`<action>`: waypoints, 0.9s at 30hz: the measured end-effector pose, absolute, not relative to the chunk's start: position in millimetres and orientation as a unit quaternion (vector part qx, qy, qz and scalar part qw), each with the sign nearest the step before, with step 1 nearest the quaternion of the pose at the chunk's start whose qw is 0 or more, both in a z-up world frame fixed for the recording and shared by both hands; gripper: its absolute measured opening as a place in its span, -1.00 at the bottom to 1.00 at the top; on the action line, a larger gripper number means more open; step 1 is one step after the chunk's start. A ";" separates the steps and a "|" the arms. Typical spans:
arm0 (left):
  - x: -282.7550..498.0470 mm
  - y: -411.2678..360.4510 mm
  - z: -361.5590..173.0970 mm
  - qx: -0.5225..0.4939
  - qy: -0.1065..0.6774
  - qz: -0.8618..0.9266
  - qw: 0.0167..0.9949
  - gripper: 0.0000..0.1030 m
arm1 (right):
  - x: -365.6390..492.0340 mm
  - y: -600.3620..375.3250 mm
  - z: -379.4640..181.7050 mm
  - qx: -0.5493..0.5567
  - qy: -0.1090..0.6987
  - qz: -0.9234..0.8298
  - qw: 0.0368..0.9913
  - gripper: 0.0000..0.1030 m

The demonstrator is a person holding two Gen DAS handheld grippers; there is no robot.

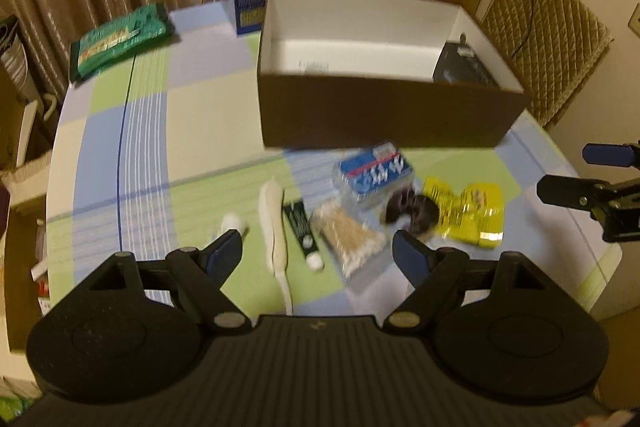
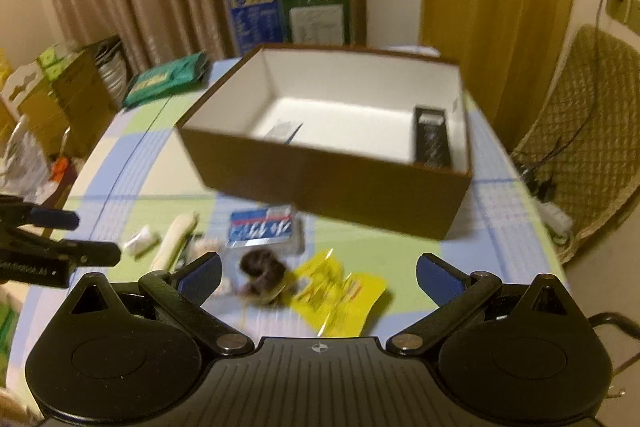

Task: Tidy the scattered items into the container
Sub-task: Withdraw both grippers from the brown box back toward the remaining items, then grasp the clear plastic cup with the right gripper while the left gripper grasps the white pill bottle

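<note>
Left gripper (image 1: 318,251) jaws wide, empty, pitched down over black tube (image 1: 303,229) and swab bag (image 1: 348,237), lower centre. Right gripper (image 2: 320,277) jaws wide, empty, above dark bundle (image 2: 262,273), yellow packet (image 2: 340,293). Approach step; next: descend, close. Brown box (image 1: 380,119) upper centre on bench (image 1: 192,155).

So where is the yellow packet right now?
The yellow packet lies on the tablecloth in front of the brown box, at the right end of the scattered row, touching the dark bundle.
</note>
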State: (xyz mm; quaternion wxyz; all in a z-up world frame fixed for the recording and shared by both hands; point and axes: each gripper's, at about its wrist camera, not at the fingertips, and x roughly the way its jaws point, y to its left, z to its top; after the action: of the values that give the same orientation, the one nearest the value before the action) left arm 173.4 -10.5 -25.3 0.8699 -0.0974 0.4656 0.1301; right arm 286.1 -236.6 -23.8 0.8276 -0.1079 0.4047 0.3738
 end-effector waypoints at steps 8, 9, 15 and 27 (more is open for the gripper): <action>144.5 -9.1 -43.8 -0.110 0.490 0.132 0.855 0.54 | 265.5 -242.8 -43.3 -0.111 0.423 0.406 0.802 0.96; 142.2 -8.1 -45.6 -0.111 0.492 0.135 0.853 0.54 | 263.9 -242.2 -46.4 -0.112 0.427 0.409 0.799 0.96; 131.2 -1.1 -54.5 -0.116 0.497 0.153 0.846 0.54 | 256.5 -233.8 -67.8 -0.125 0.450 0.423 0.777 0.95; 125.6 4.7 -76.3 -0.125 0.510 0.164 0.835 0.54 | 247.7 -221.2 -96.9 -0.173 0.444 0.453 0.754 0.80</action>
State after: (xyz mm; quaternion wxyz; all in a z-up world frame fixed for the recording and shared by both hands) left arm 125.6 4.7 -76.3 0.8351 -0.1249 0.5099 0.1643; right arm 247.7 -221.2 -96.9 0.7537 -0.1725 0.4436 0.4532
